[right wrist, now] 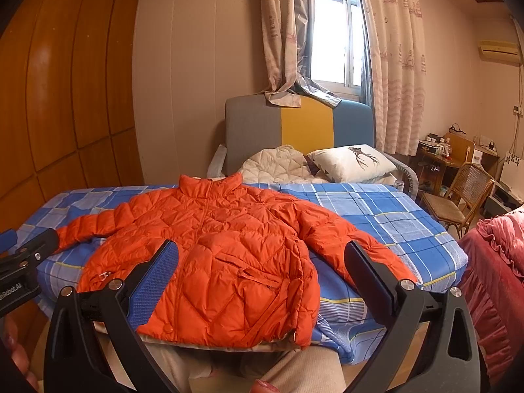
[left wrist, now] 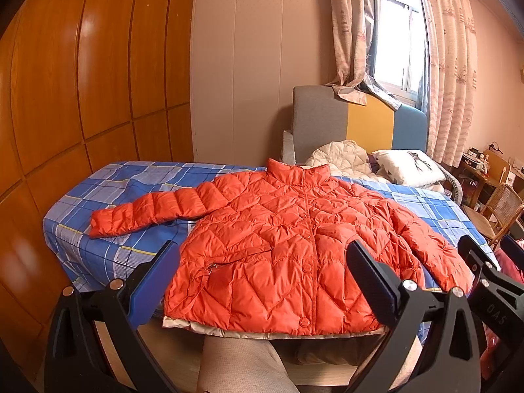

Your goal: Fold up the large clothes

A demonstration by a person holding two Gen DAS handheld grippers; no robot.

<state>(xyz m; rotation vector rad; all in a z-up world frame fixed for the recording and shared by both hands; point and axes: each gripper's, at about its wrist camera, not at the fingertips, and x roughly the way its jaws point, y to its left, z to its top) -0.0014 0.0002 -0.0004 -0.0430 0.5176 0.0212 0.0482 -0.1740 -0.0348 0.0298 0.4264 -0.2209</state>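
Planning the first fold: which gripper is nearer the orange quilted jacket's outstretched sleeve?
Left. The left gripper hangs before the hem, on the side of the outstretched sleeve; the right gripper sits farther toward the jacket's other sleeve.

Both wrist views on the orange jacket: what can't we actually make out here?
- Orange puffer jacket: near hem corner behind the left gripper finger, left wrist view.
- Its sleeve cuff: partly behind the right gripper finger, right wrist view.
- Jacket back: face down on the plaid bedsheet.
- Desk clutter: too small to identify.
- Red ruffled fabric: cut off by the frame edge.
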